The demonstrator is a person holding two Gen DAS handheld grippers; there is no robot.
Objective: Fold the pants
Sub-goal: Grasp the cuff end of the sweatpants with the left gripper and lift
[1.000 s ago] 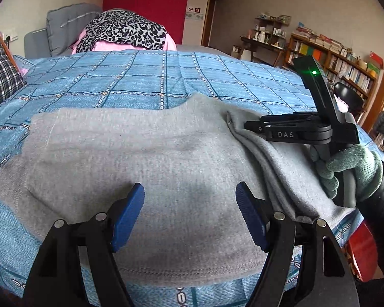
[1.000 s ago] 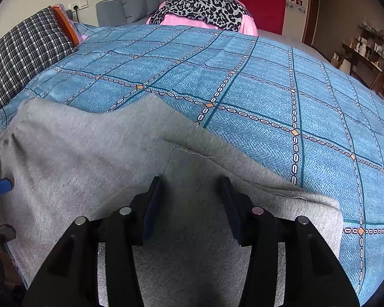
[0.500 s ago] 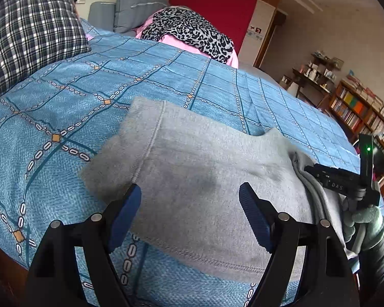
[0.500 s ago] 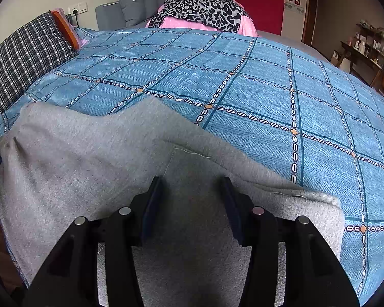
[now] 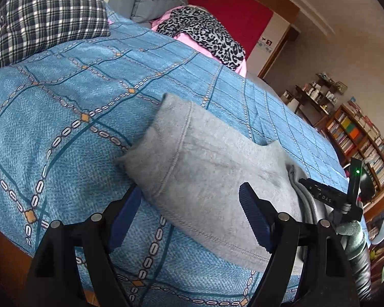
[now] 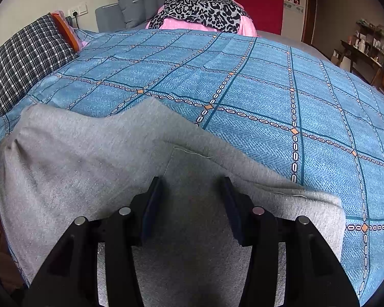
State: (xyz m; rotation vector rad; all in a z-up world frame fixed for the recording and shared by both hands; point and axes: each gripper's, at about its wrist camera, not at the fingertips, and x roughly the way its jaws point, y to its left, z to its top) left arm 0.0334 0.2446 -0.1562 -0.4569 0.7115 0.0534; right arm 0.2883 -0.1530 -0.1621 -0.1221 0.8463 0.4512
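Matt grey fleecy cloth pants [image 5: 212, 176] on woven bedspread [image 5: 71, 97]

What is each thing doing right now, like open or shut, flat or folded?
Grey fleece pants: lying on the bed, partly folded over.
Left gripper: open, around the pants' edge.
Right gripper: open, over the pants.
Blue patterned bedspread: spread flat.
Leopard-print cloth: heaped.

The pants [image 5: 212, 179] are grey, of soft sweatshirt-like cloth, and they lie folded in layers on the blue checked bedspread [image 5: 71, 97], near its front edge. In the left wrist view a stitched hem runs along the end toward 7 o'clock, and a small point of cloth stands out toward 2 o'clock. In the right wrist view the pants [image 6: 71, 168] spread toward 9 o'clock, and an upper layer with a seam lies at 6 o'clock.
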